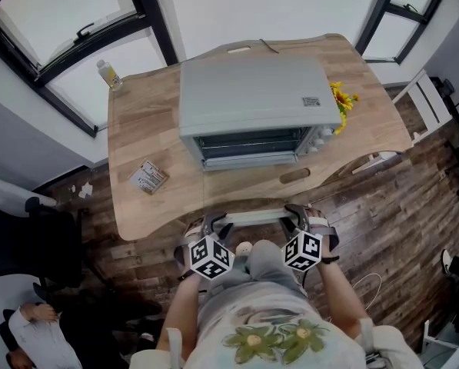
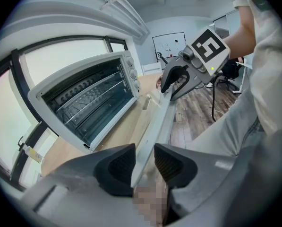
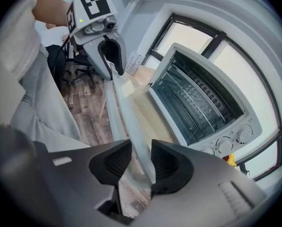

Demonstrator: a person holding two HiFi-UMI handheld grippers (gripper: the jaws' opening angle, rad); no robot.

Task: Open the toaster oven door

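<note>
A silver toaster oven [image 1: 252, 102] stands on the wooden table [image 1: 141, 133]. Its door hangs open toward me, and the wire rack shows inside [image 2: 84, 103] [image 3: 202, 103]. The door's white handle bar [image 1: 252, 216] runs between my two grippers at the table's front edge. My left gripper [image 1: 214, 223] [image 2: 144, 162] has the handle's left end [image 2: 157, 122] between its pads, which touch it. My right gripper [image 1: 298, 215] [image 3: 141, 162] straddles the right end [image 3: 119, 103], with a slim gap beside one pad. Each gripper shows in the other's view: the right gripper [image 2: 178, 79] and the left gripper [image 3: 110, 56].
A small bottle [image 1: 108, 74] stands at the table's far left corner, and a small printed box [image 1: 148, 177] lies left of the oven. Yellow flowers [image 1: 341, 98] sit at the oven's right. A dark office chair [image 1: 21, 244] and a seated person [image 1: 37, 329] are on the left.
</note>
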